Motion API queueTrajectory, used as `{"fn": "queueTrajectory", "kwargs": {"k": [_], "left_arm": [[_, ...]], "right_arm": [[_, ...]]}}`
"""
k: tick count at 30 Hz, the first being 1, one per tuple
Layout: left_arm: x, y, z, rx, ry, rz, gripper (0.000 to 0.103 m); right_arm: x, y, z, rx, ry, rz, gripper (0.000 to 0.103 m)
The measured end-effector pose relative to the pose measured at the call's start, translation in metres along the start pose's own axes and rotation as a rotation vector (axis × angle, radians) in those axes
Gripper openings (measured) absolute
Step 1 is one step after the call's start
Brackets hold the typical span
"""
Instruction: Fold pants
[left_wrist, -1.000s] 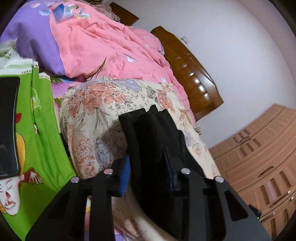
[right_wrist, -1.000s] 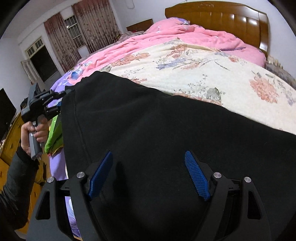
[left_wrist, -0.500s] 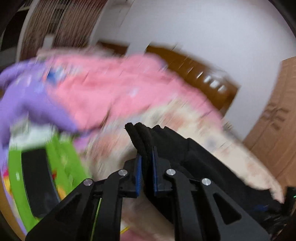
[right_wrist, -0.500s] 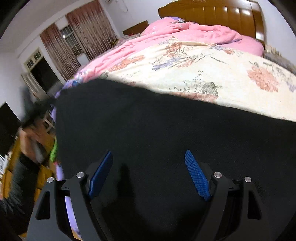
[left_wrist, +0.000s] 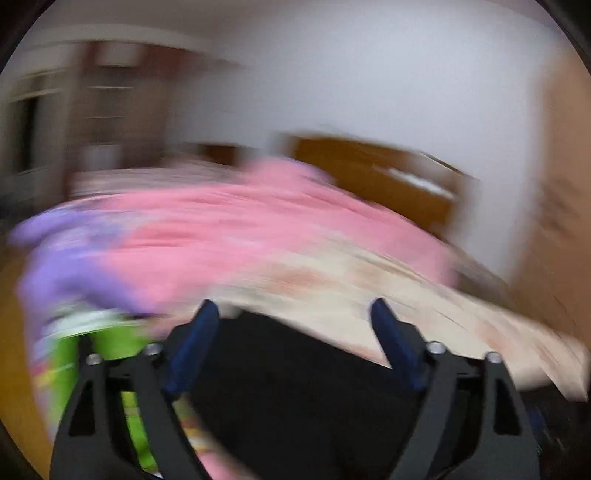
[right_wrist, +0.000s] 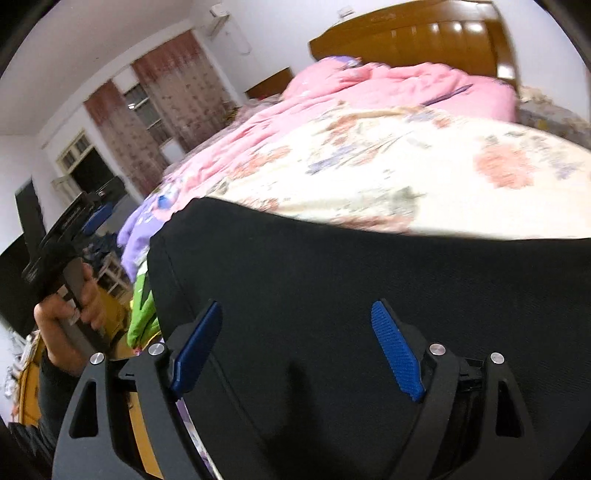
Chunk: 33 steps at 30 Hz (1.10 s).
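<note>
The right gripper (right_wrist: 295, 350) hovers spread wide over the black pants (right_wrist: 351, 295), gripping nothing. The pants lie flat at the near edge of the bed (right_wrist: 406, 166), apparently doubled already. The left gripper (left_wrist: 291, 332) has just been opening, jaws empty; further folds likely remain.

Pants (right_wrist: 369, 332): plain black, no pattern seen. Bedspread (right_wrist: 424, 170): cream, printed with pink, red and mauve flowers. Quilt (right_wrist: 388, 88): pink, with a lilac-purple part (right_wrist: 135, 236) at the near corner. Green cloth (right_wrist: 142, 317): bright lime. Headboard (right_wrist: 424, 40): glossy orange-brown wood. Curtains (right_wrist: 184, 88): reddish brown, small pale print. Right claw (right_wrist: 297, 347): black frame, blue ribbed pads (right_wrist: 397, 354). Left claw (left_wrist: 295, 341): black frame, blue pads, blurred. Walls: white.
</note>
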<state>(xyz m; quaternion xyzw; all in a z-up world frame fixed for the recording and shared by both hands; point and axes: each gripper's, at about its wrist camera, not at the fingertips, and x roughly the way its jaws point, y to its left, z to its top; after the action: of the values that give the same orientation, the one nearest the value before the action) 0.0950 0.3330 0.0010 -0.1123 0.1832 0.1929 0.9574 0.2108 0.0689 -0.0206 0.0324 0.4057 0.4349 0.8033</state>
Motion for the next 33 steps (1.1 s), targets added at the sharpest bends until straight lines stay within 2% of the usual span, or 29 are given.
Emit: {"fn": "queueTrajectory", "kwargs": {"k": [1, 2, 4, 7, 8, 9, 10, 11, 12, 13, 14, 15, 17, 18, 19, 20, 21, 22, 23, 24, 26, 27, 28, 30, 31, 32, 33], "left_arm": [[0.018, -0.033, -0.006, 0.076, 0.073, -0.098, 0.087], [0.033, -0.055, -0.012, 0.135, 0.127, -0.143, 0.087], [0.066, -0.099, -0.033, 0.258, 0.235, -0.235, 0.087], [0.119, -0.121, -0.065, 0.294, 0.42, -0.266, 0.087], [0.141, -0.117, -0.077, 0.289, 0.466, -0.238, 0.086], [0.157, -0.11, -0.09, 0.274, 0.51, -0.212, 0.087], [0.153, -0.1, -0.083, 0.213, 0.483, -0.248, 0.088], [0.152, -0.087, -0.077, 0.145, 0.478, -0.245, 0.087], [0.154, -0.079, -0.075, 0.102, 0.481, -0.233, 0.085], [0.154, -0.075, -0.072, 0.088, 0.487, -0.236, 0.085], [0.153, -0.077, -0.07, 0.095, 0.487, -0.232, 0.085], [0.151, -0.081, -0.069, 0.117, 0.484, -0.212, 0.085], [0.148, -0.096, -0.069, 0.211, 0.474, -0.132, 0.086], [0.14, -0.104, -0.066, 0.267, 0.444, -0.056, 0.086], [0.132, -0.114, -0.062, 0.31, 0.406, 0.009, 0.083], [0.118, -0.127, -0.056, 0.343, 0.353, 0.02, 0.082], [0.102, -0.142, -0.048, 0.351, 0.31, -0.058, 0.082], [0.09, -0.161, -0.041, 0.366, 0.286, -0.13, 0.084], [0.083, -0.18, -0.037, 0.391, 0.274, -0.181, 0.084], [0.073, -0.215, -0.033, 0.442, 0.281, -0.28, 0.086], [0.066, -0.27, -0.043, 0.495, 0.339, -0.458, 0.089], [0.067, -0.302, -0.051, 0.514, 0.394, -0.561, 0.089], [0.07, -0.33, -0.061, 0.539, 0.445, -0.62, 0.089], [0.08, -0.376, -0.083, 0.572, 0.523, -0.693, 0.089], [0.089, -0.389, -0.09, 0.565, 0.558, -0.711, 0.089], [0.097, -0.395, -0.102, 0.557, 0.579, -0.704, 0.089], [0.108, -0.398, -0.107, 0.559, 0.556, -0.674, 0.091]], "right_arm": [[-0.011, -0.001, 0.0, -0.015, -0.005, -0.024, 0.084], [-0.029, -0.006, -0.002, -0.038, -0.019, -0.067, 0.087], [-0.054, -0.022, -0.005, -0.049, -0.041, -0.112, 0.087], [-0.076, -0.071, -0.012, 0.024, 0.006, -0.133, 0.087], [-0.076, -0.091, -0.015, 0.061, 0.04, -0.139, 0.087], [-0.078, -0.118, -0.021, 0.108, 0.062, -0.226, 0.087], [-0.08, -0.138, -0.028, 0.143, 0.091, -0.329, 0.087], [-0.084, -0.153, -0.036, 0.164, 0.111, -0.371, 0.079], [-0.1, -0.16, -0.044, 0.171, 0.062, -0.309, 0.079], [-0.112, -0.169, -0.051, 0.228, 0.051, -0.275, 0.078], [-0.121, -0.172, -0.055, 0.247, 0.036, -0.286, 0.078], [-0.133, -0.175, -0.063, 0.255, 0.028, -0.353, 0.078], [-0.148, -0.181, -0.073, 0.29, -0.001, -0.347, 0.077], [-0.157, -0.183, -0.078, 0.319, -0.014, -0.359, 0.077], [-0.163, -0.181, -0.081, 0.316, -0.003, -0.416, 0.083], [-0.166, -0.178, -0.083, 0.299, 0.007, -0.466, 0.086], [-0.173, -0.172, -0.084, 0.26, 0.0, -0.49, 0.086], [-0.177, -0.168, -0.081, 0.238, -0.014, -0.472, 0.088], [-0.179, -0.168, -0.079, 0.223, -0.027, -0.451, 0.088], [-0.179, -0.165, -0.076, 0.2, -0.025, -0.466, 0.088], [-0.172, -0.161, -0.069, 0.145, 0.013, -0.534, 0.088], [-0.164, -0.162, -0.067, 0.12, 0.056, -0.578, 0.088], [-0.158, -0.164, -0.067, 0.112, 0.094, -0.608, 0.088], [-0.148, -0.174, -0.079, 0.108, 0.187, -0.678, 0.088], [-0.149, -0.178, -0.088, 0.112, 0.205, -0.678, 0.091], [-0.153, -0.181, -0.092, 0.124, 0.184, -0.653, 0.092], [-0.162, -0.184, -0.102, 0.138, 0.163, -0.62, 0.092]]}}
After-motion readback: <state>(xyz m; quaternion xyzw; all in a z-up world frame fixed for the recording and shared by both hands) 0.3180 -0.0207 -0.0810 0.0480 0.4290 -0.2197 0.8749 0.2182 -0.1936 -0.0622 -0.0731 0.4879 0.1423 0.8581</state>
